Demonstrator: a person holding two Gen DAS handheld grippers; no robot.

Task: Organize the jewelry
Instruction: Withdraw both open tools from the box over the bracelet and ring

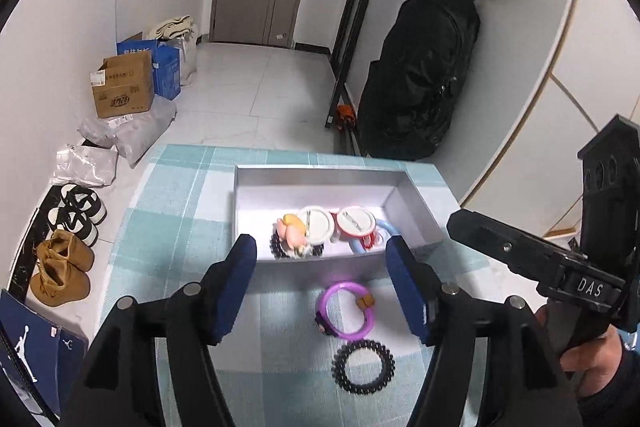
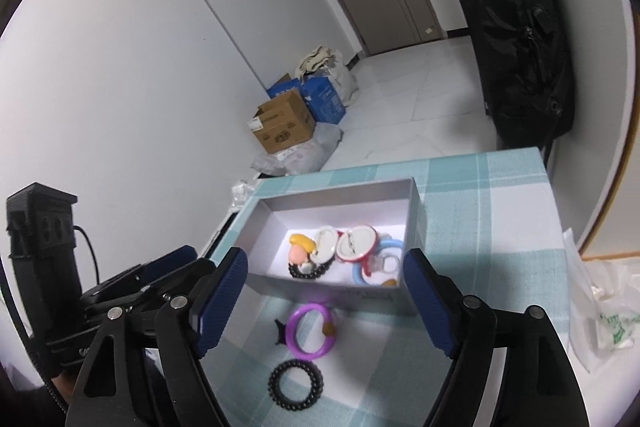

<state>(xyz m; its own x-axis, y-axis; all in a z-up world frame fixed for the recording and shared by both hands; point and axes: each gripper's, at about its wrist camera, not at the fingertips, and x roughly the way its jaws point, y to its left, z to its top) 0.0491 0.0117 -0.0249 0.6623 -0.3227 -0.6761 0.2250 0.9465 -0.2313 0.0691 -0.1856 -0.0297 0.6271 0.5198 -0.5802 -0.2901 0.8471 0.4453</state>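
Note:
A purple ring bracelet (image 1: pixel 347 310) with a small brown charm lies on the teal checked cloth in front of a white open box (image 1: pixel 248 203). A black coiled hair tie (image 1: pixel 363 367) lies just nearer. The box holds two round badges (image 1: pixel 318 223), a small doll figure (image 1: pixel 293 231), a blue ring and black beads. My left gripper (image 1: pixel 322 287) is open and empty, its fingers either side of the purple bracelet, above it. My right gripper (image 2: pixel 326 301) is open and empty, above the purple bracelet (image 2: pixel 311 330) and the hair tie (image 2: pixel 295 386). The box (image 2: pixel 276 223) is just beyond.
The table (image 1: pixel 176 211) ends at the far edge behind the box. On the floor to the left are cardboard boxes (image 1: pixel 124 87), plastic bags and shoes (image 1: pixel 64 267). A black backpack (image 1: pixel 424 75) hangs at the right. A plastic bag (image 2: pixel 604 315) lies at the right table side.

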